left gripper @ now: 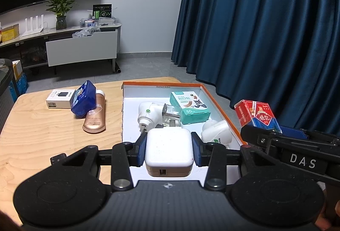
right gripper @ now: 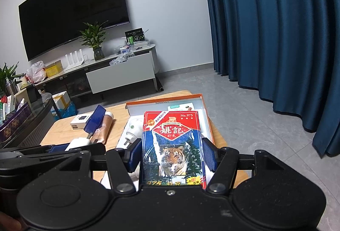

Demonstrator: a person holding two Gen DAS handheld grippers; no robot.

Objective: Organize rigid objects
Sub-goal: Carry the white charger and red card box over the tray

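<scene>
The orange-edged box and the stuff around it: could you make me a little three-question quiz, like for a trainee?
1. What does the left gripper hold?
2. True or false: the green plaster box lies inside the orange-edged box.
3. On the table outside it lie: A) two things B) three things C) none.

Key: 1. a white charger. 2. true. 3. B: small white box, blue tin, gold tube.

White charger cube (left gripper: pixel 169 147) clamped level over orange-rimmed box (left gripper: pixel 214 97); red-blue card pack (right gripper: pixel 173 147) clamped flat, tiger face up.
</scene>
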